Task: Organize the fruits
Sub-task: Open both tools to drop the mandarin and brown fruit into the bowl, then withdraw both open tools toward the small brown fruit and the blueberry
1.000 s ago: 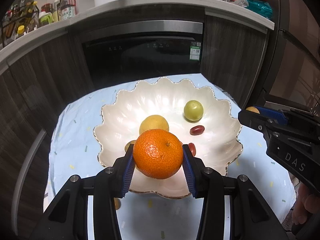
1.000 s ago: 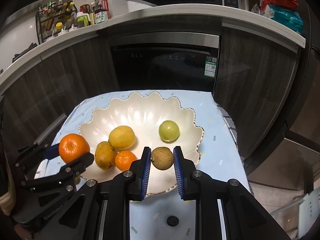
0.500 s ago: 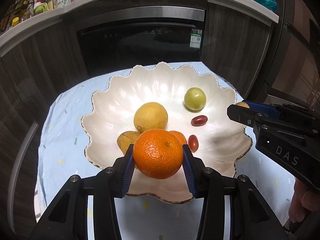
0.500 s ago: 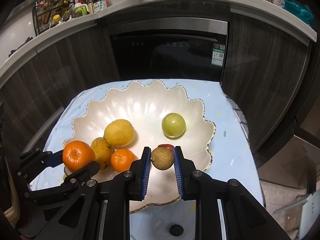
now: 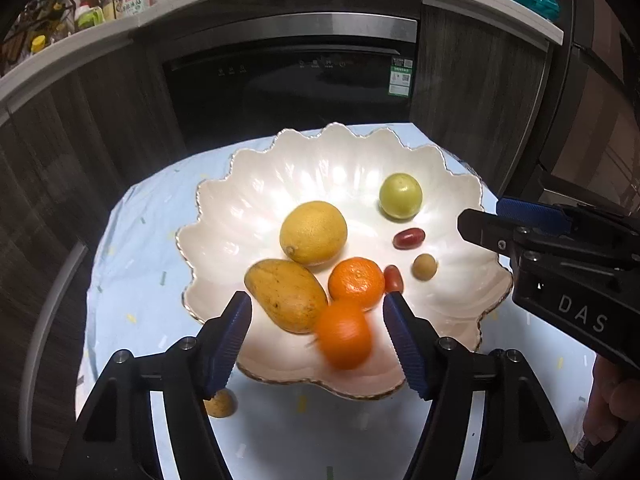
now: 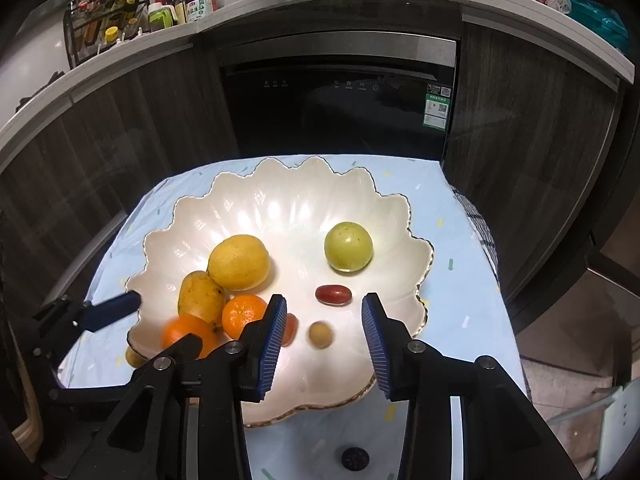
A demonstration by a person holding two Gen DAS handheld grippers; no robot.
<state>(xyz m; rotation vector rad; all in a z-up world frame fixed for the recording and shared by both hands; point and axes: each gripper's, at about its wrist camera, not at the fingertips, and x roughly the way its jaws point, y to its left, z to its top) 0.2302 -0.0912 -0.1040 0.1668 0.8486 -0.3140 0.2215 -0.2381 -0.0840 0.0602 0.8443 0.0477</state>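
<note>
A white scalloped bowl (image 5: 224,236) (image 6: 400,220) sits on a light blue cloth. It holds a lemon (image 5: 313,233), a mango (image 5: 285,295), a small orange (image 5: 356,282), a green fruit (image 5: 400,195), two red fruits (image 5: 408,238) and a small brown fruit (image 5: 425,267) (image 6: 320,334). My left gripper (image 5: 318,324) is open; a blurred orange (image 5: 343,335) (image 6: 184,334) drops from it over the bowl's near rim. My right gripper (image 6: 324,320) is open just above the brown fruit.
A small brown fruit (image 5: 219,403) lies on the cloth (image 5: 132,264) outside the bowl, near left. A dark oven front (image 6: 340,108) and wood cabinets stand behind the small table. A counter above carries bottles (image 6: 120,12). A black round thing (image 6: 354,458) lies on the cloth near me.
Both grippers have opened. The left let go of the orange, which falls blurred into the bowl; the right let go of the small brown fruit, which now lies in the bowl.
</note>
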